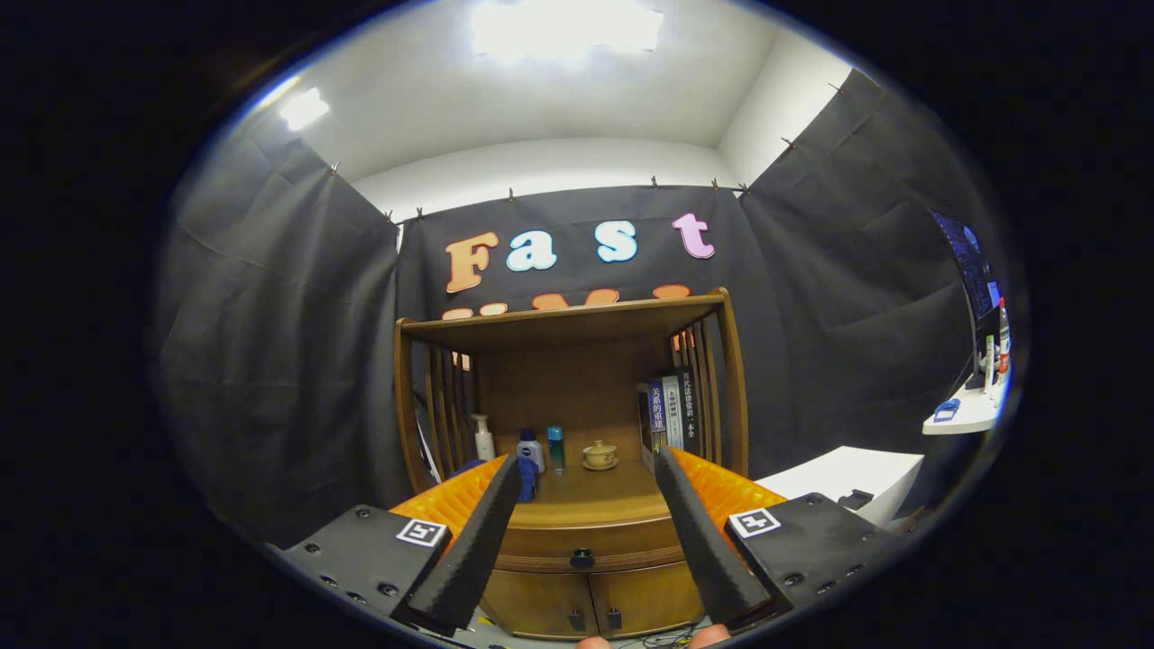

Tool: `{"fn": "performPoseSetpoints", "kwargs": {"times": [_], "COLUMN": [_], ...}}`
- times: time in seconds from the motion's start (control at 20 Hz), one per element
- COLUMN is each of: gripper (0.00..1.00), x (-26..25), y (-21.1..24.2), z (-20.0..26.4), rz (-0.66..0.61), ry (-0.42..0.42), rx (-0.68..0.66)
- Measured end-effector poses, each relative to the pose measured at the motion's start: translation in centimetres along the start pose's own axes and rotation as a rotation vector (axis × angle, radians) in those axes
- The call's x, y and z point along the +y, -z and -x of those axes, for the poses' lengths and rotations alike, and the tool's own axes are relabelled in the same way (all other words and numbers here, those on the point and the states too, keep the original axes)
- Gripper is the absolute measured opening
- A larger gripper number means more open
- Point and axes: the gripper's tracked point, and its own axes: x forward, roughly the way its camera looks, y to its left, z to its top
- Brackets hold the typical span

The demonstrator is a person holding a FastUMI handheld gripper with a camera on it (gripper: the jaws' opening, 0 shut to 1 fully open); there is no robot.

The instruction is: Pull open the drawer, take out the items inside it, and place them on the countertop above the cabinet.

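The drawer [586, 541] sits shut in the wooden cabinet [577, 505], its dark knob [582, 560] just under the countertop [595, 496]. The gripper [586, 469] hangs back from it, fingers spread wide and holding nothing, the knob framed between them, probably lined up for a pull. Bottles [532, 448], a small pot [599, 453] and books [672, 413] stand at the back of the countertop, leaving its front bare for the drawer's contents.

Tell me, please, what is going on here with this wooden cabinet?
A person is holding the tool up in front of a wooden cabinet, its fingers spread wide apart and gripping nothing. The drawer is shut, and its dark knob sits between the fingers, beyond their tips. On the countertop above stand a pump bottle, some small bottles, a lidded cup and a few books. Nothing has been taken out yet.
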Motion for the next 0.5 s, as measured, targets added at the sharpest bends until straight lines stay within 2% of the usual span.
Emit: {"fn": "performPoseSetpoints", "kwargs": {"times": [0.5], "gripper": [0.98], "x": [0.22], "y": [0.70], "z": [-0.09], "rz": [-0.001], "ry": [-0.013], "rx": [0.008]}}
